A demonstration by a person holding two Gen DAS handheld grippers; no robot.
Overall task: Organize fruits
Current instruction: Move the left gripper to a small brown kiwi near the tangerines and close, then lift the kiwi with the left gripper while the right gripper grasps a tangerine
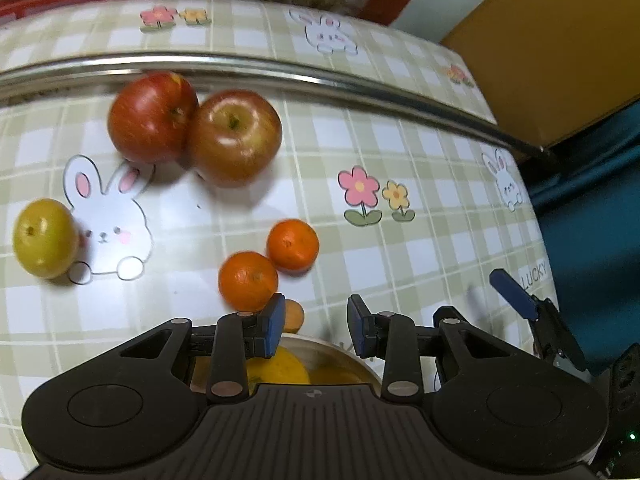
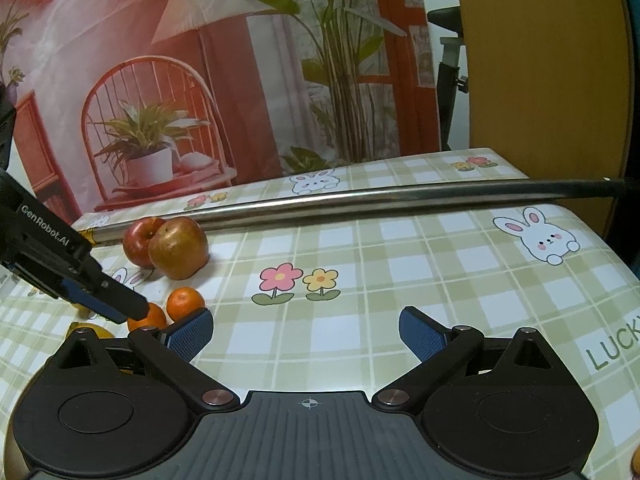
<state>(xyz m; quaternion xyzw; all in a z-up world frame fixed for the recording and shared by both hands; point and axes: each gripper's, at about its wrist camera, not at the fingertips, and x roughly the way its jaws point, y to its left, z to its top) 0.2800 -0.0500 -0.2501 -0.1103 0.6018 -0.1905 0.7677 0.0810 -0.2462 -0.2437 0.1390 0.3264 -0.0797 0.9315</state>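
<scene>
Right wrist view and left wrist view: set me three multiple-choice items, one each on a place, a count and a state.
1. Where do the red apples lie?
A. on a plate
B. on the tablecloth, beside the metal rod
C. on the floor

2. How many red apples are there?
A. one
B. four
C. two

3. How do the right tongs stand?
A. open, holding nothing
B. shut, pads touching
C. shut on a red apple

Answers:
1. B, they rest on the checked cloth just in front of the rod.
2. C, both views show a touching pair.
3. A, only bare cloth shows in the wide gap between the pads.
</scene>
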